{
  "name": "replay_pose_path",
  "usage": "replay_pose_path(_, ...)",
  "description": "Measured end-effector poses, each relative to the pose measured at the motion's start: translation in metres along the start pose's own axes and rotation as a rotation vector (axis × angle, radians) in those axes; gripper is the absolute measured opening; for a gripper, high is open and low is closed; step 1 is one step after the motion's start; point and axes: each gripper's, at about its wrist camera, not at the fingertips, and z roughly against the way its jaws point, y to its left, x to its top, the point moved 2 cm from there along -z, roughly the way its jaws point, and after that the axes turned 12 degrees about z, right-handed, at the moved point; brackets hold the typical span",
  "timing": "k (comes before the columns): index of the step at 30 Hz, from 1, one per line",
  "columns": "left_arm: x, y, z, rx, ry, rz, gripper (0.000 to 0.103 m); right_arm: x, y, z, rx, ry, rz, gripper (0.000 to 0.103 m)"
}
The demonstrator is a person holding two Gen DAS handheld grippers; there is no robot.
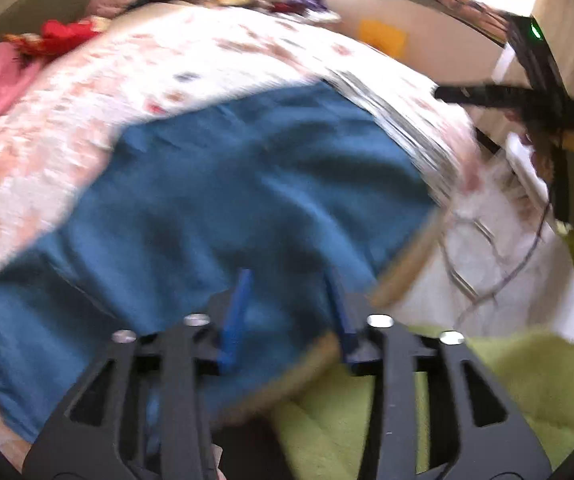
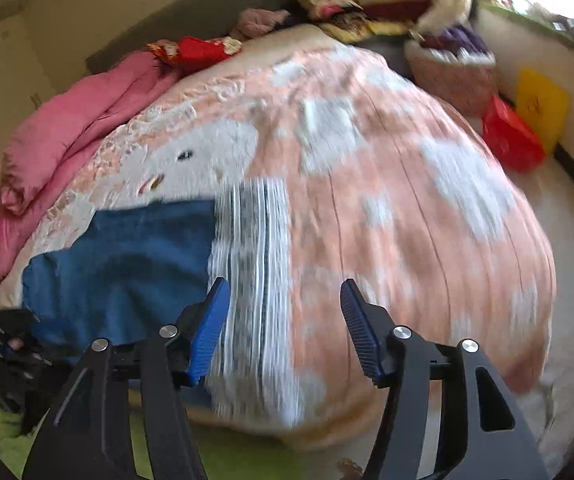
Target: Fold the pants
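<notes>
Blue pants (image 1: 223,200) lie spread flat on a pink-and-white floral bedspread (image 1: 87,120). My left gripper (image 1: 291,312) is open, its blue pads just above the near edge of the pants, holding nothing. My right gripper (image 2: 285,328) is open and empty, above the bedspread (image 2: 367,200) just right of the pants (image 2: 127,256). In the left wrist view the right gripper (image 1: 527,104) shows at the far right, above the bed's edge. Both views are motion-blurred.
A pink quilt (image 2: 67,136) lies bunched along the bed's left side. Piled clothes (image 2: 347,4) and a basket (image 2: 455,68) stand at the far end. Red (image 2: 511,136) and yellow (image 2: 543,108) bags sit on the floor at right. Green fabric (image 1: 487,392) lies below the grippers.
</notes>
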Motion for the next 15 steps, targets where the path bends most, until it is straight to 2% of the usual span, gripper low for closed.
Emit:
replay_pose_path(2,0.022,0.023,-0.002,0.043,-0.019,0.059,0.037,0.020,-0.005,-0.024,0.014,0.007,0.031,0.057)
replay_pose_path(4,0.049,0.055,-0.012,0.086,-0.030,0.166,0.037,0.032,-0.011,-0.043,0.042,0.029,0.042,0.057)
replay_pose_path(7,0.078,0.089,-0.028,0.128,-0.048,0.271,0.040,0.045,-0.022,-0.074,0.082,0.065,0.025,0.057)
replay_pose_path(11,0.099,0.105,-0.051,0.116,-0.029,0.298,0.051,0.052,-0.028,-0.099,0.156,0.084,0.006,0.057)
replay_pose_path(14,0.102,0.109,-0.068,0.094,0.005,0.312,0.052,0.054,-0.022,-0.109,0.188,0.097,0.031,0.055)
replay_pose_path(15,0.102,0.110,-0.074,0.091,0.009,0.329,0.052,0.054,-0.019,-0.111,0.200,0.100,0.040,0.051)
